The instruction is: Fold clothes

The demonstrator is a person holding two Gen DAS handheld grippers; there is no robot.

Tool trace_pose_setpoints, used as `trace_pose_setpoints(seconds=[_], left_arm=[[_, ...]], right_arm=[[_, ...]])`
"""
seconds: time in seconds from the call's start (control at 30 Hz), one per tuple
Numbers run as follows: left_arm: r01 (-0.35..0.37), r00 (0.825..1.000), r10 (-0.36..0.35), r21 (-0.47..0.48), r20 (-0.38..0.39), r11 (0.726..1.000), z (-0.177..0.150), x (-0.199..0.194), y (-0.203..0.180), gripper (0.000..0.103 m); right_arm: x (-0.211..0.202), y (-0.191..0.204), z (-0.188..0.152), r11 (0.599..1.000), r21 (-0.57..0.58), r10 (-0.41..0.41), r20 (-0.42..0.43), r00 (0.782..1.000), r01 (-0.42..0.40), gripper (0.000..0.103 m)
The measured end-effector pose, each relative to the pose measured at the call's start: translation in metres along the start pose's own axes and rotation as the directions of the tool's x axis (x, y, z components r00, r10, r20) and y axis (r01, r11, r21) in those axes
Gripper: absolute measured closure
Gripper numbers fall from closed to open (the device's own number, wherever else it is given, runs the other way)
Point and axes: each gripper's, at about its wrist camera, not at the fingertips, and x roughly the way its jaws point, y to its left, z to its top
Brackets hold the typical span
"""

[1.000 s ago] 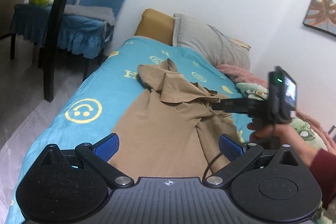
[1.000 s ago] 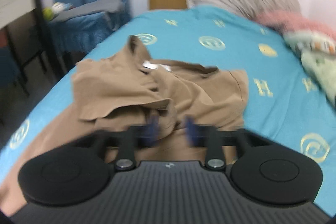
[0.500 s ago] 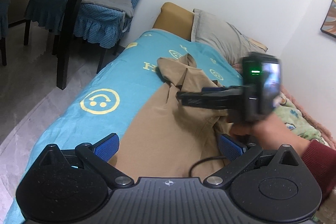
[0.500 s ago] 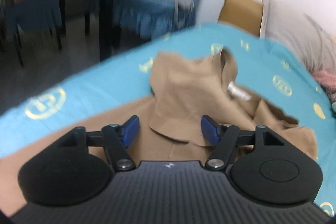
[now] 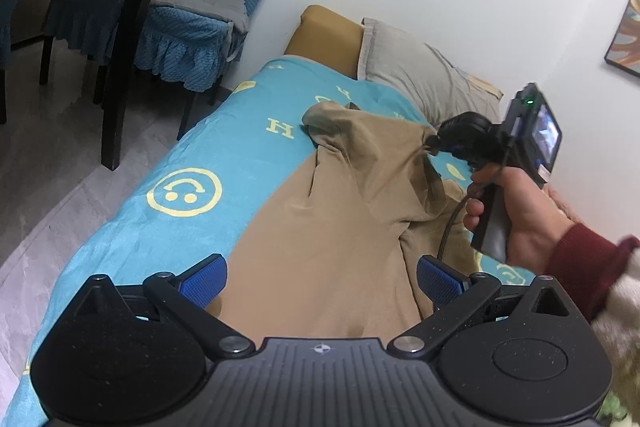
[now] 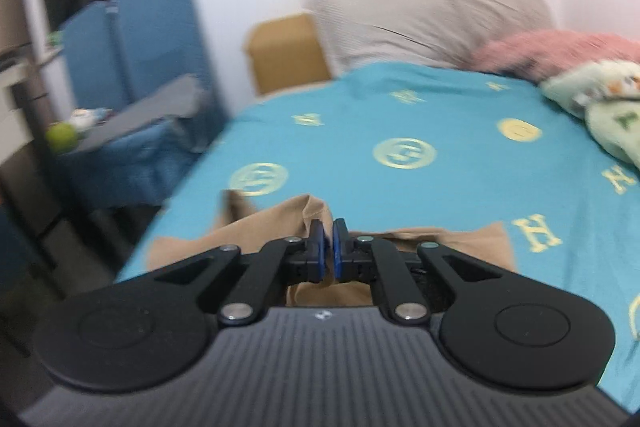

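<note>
1. Left wrist view: the left gripper [image 5: 322,277] is seen with its blue pads spread wide and nothing between them, held low over the near part of the brown garment [image 5: 328,227].
2. The garment is found lying on the turquoise bedspread [image 5: 140,203], its near half fairly flat, its far part bunched and lifted.
3. Further right, the right gripper [image 5: 434,143] is seen pinching a gathered corner of the cloth; in the right wrist view its pads are almost together on a fold [image 6: 316,215].
4. Progress is judged early: no finished fold is visible, and spreading and every fold remain.
</note>
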Motion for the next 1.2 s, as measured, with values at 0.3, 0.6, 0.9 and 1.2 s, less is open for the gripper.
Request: trace_pose_setpoints(seconds=[0.3, 0.6, 0.9, 1.2], left_arm=[[-0.025, 0.999, 0.027, 0.086, -0.023, 0.996, -0.008, 0.013, -0.010, 0.001], [-0.037, 0.999, 0.036, 0.153, 0.006, 0.988, -0.012, 0.003, -0.026, 0.001], [-0.042, 0.999, 0.037, 0.216, 0.031, 0.975, -0.016, -0.039, -0.040, 0.001], [-0.200, 0.947, 0.264, 0.307, -0.182, 0.930, -0.028, -0.055, -0.033, 0.006]], right_arm=[[0.026, -0.044, -0.022, 0.994, 0.074, -0.078, -0.048, 0.996, 0.082, 0.094], [-0.082, -0.036, -0.017, 0.999, -0.041, 0.003, 0.009, 1.000, -0.003, 0.018], [-0.273, -0.027, -0.039, 0.997, -0.063, 0.044, 0.069, 0.997, -0.040, 0.018], [-0.408, -0.040, -0.124, 0.996, 0.054, 0.075, 0.016, 0.997, -0.076, 0.018]])
